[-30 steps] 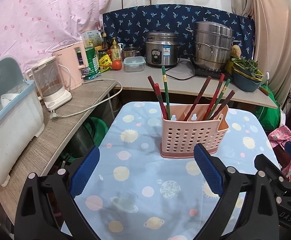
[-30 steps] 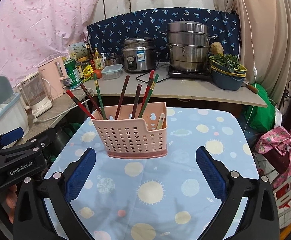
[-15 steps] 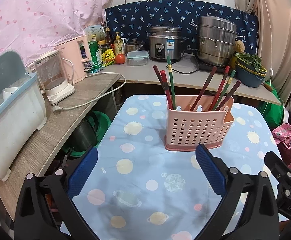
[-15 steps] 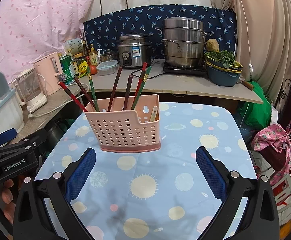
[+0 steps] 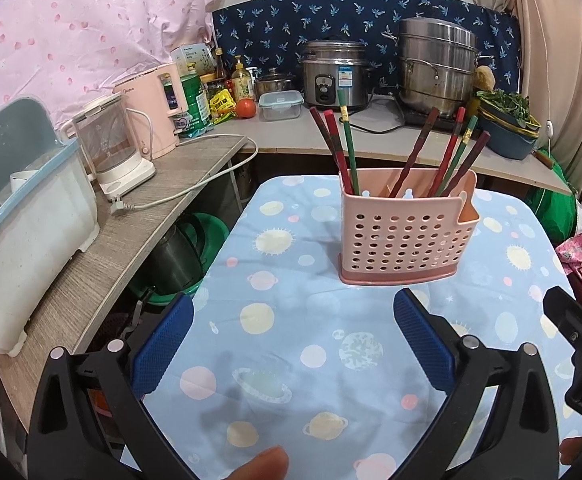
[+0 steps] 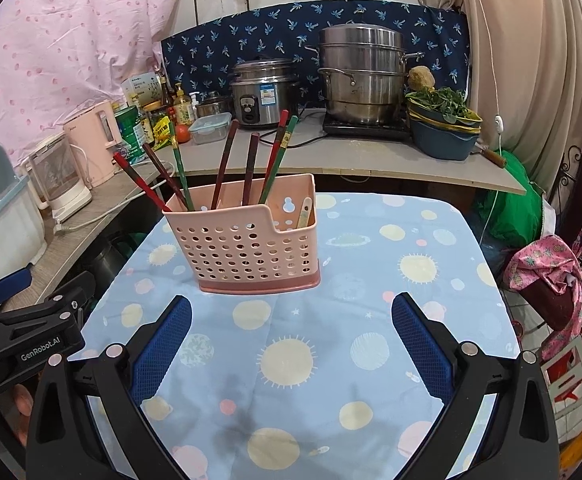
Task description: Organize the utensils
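Observation:
A pink perforated utensil holder (image 5: 405, 236) (image 6: 251, 246) stands upright on a small table with a light blue planet-print cloth (image 5: 331, 344) (image 6: 331, 344). Several red, brown and green chopsticks (image 5: 345, 148) (image 6: 223, 164) lean out of its top, and a pale utensil handle (image 6: 303, 213) shows in its small side pocket. My left gripper (image 5: 291, 336) hangs open over the cloth, short of the holder, with nothing between its blue pads. My right gripper (image 6: 291, 336) is open and empty too, a little behind the holder's right end. The left gripper's black body (image 6: 27, 332) shows at the right view's left edge.
A counter (image 5: 371, 136) behind the table carries a rice cooker (image 5: 337, 74), a steel steamer pot (image 5: 437, 68), basins of greens (image 5: 507, 124), bottles and a lidded box. A side shelf (image 5: 91, 264) on the left holds a kettle (image 5: 111, 152), a pink appliance and a dish bin (image 5: 23, 232).
Both views show the holder smaller and farther off than a second ago, so both grippers have drawn back slightly. The left jaws stand a touch wider.

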Motion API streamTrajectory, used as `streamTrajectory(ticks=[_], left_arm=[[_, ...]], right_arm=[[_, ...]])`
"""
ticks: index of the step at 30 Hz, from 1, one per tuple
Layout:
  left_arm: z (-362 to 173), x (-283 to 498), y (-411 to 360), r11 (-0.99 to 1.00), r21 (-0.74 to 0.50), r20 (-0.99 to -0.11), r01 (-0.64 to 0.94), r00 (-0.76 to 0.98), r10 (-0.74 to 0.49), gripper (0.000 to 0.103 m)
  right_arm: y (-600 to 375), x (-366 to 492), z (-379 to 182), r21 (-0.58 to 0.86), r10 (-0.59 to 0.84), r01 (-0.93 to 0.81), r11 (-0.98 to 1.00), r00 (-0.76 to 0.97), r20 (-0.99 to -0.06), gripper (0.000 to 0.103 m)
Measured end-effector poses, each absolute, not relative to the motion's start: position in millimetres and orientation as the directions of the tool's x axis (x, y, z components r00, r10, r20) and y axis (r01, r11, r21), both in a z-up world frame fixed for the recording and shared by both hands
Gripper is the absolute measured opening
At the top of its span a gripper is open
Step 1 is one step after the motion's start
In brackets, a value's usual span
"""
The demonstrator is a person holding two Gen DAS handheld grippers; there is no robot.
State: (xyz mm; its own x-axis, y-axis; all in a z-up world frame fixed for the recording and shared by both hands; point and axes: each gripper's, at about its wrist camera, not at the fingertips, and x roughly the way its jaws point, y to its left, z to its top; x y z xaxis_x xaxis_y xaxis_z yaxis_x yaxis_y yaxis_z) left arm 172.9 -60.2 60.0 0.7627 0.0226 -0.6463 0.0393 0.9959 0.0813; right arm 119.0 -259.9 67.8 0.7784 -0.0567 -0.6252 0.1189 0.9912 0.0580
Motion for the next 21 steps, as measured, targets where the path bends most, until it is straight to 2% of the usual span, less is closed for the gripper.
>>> streamTrajectory(ticks=[21], left_arm=[[54.7,172.1,-60.5,0.997,0.070,-0.655,0.023,0.755,0.028,0.096]], right_arm=[[-254.7,120.1,61.6,0.060,-0.051,0.115,0.992,0.767,-0.640,0.097]])
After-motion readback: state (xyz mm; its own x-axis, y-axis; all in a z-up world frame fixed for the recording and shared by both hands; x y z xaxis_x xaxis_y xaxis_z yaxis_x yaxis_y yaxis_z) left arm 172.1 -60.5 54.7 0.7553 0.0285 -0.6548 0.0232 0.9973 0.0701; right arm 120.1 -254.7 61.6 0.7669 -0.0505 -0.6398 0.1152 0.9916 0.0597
